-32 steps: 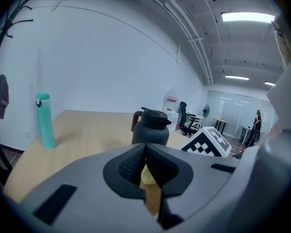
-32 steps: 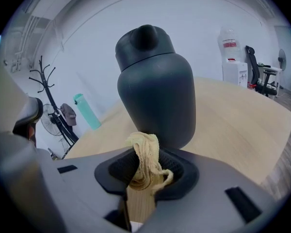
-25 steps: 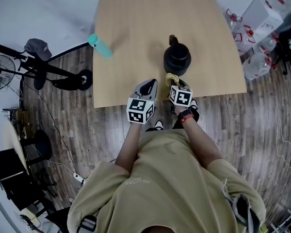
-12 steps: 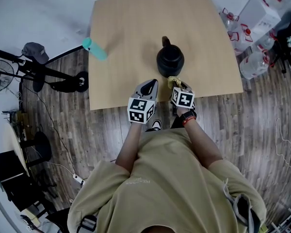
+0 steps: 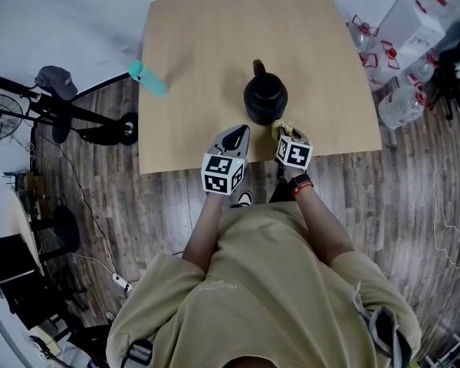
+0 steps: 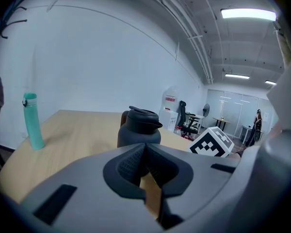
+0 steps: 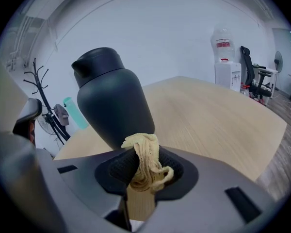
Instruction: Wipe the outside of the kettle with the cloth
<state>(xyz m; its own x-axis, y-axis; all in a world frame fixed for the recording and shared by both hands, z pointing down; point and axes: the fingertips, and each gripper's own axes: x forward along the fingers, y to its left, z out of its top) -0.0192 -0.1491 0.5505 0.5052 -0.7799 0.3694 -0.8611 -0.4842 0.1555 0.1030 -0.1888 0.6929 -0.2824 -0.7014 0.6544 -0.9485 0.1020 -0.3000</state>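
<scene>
Kettle (image 5: pixel 265 98): upright, mid-surface (image 5: pixel 207 44). Right gripper (image 5: pixel 282 129) fingers pinch our yellow cloth (image 7: pixel 144 161) just beside its wall; left gripper (image 5: pixel 235 134) fingers pressed together, empty. We judge wiping barely begun.

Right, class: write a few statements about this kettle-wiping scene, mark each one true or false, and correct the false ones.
1. The right gripper has a yellow cloth clamped between its jaws. True.
2. The left gripper is gripping the kettle's handle. False: its jaws are together on nothing, and the black kettle stands beyond them.
3. The kettle lies on its side with the lid off. False: it stands upright on the wooden table with its lid on.
4. A teal bottle stands on the table, to the kettle's left. True.
</scene>
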